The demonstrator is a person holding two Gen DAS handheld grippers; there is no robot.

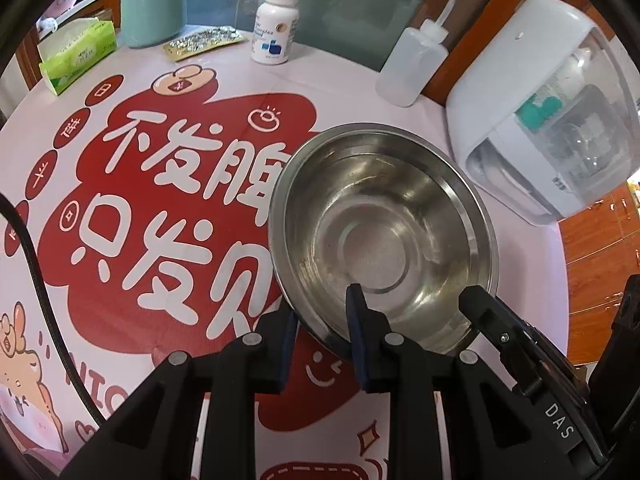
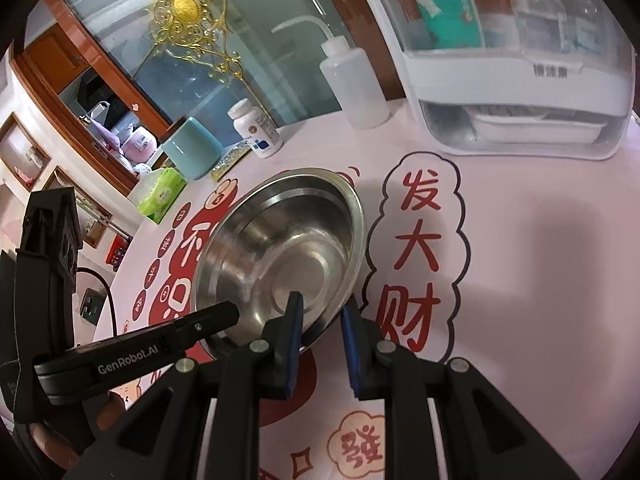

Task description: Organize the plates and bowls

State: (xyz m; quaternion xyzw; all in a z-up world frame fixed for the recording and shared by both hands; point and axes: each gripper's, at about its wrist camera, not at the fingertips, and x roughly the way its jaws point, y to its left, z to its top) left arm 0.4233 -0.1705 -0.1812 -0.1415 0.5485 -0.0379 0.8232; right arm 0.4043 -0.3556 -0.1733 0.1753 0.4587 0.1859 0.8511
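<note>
Both sets of fingers are locked onto the same steel bowl (image 1: 382, 240) right now: the left gripper (image 1: 322, 336) has its 2 blue pads clamped across the near rim, 1 pad outside the wall and 1 inside, and the right gripper (image 2: 322, 344) pinches the rim the same way from its own side, showing up in the left view as a black finger at 4 o'clock on the bowl. The bowl is tipped, its far rim riding higher than the gripped edge in the right view, and whether its base still touches the table (image 1: 344, 84) I cannot tell. It's empty and it's the only bowl in sight; no plate shows on the printed cloth. Out past it, at 12 o'clock from the bowl in the left view, stands a white pill bottle (image 1: 275, 28), with a squeeze bottle (image 1: 416, 60) at 1 o'clock and a white dish cabinet (image 1: 532, 92) with a clear front at 2 o'clock. Far at 10 o'clock sit a teal canister (image 1: 154, 10) and a green tissue pack (image 1: 76, 54). My read: early going, bowl gripped but not yet put anywhere, and that cabinet looks the likely home.
</note>
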